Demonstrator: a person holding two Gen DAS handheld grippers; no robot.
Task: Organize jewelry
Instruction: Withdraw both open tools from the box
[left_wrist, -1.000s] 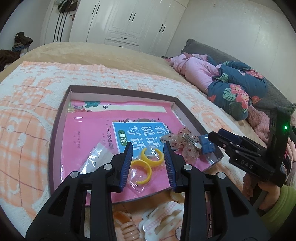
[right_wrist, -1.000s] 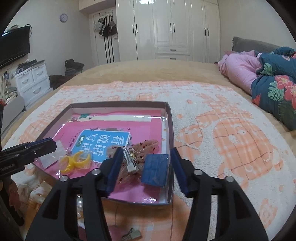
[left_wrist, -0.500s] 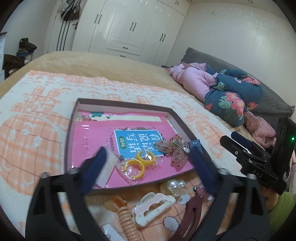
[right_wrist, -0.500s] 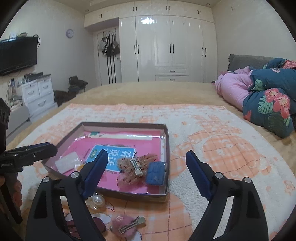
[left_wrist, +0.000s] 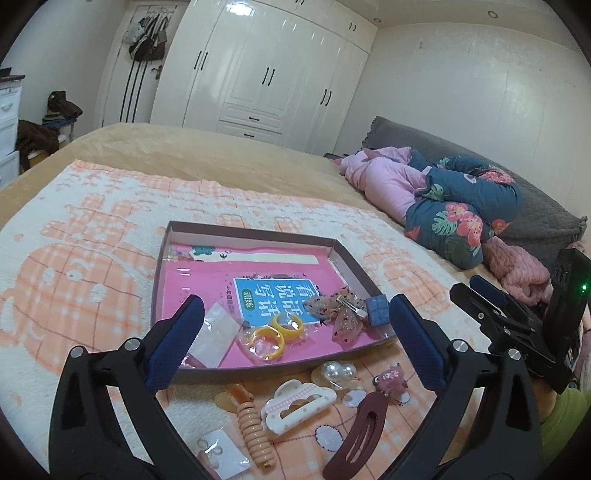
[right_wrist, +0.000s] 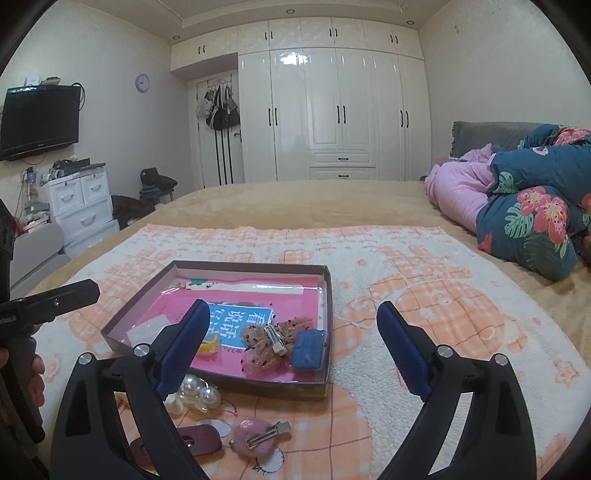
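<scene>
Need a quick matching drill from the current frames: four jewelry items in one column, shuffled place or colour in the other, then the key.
Items
1. yellow rings
2. blue block
3. pearl clip
4. maroon snap clip

Descriptions
A. on the blanket, touching the tray's near wall
B. in a clear bag inside the tray
C. on the blanket nearest the left tongs' camera, right of the white cloud claw clip
D. in the tray's near right corner

Pairs: 1-B, 2-D, 3-A, 4-C

A: Since a second ago?
B: Both grippers have spread wide and pulled back from the tray (left_wrist: 347, 254): left gripper (left_wrist: 295, 341) off the yellow rings (left_wrist: 271, 336), right gripper (right_wrist: 291, 349) off the blue block (right_wrist: 307, 353).
</scene>
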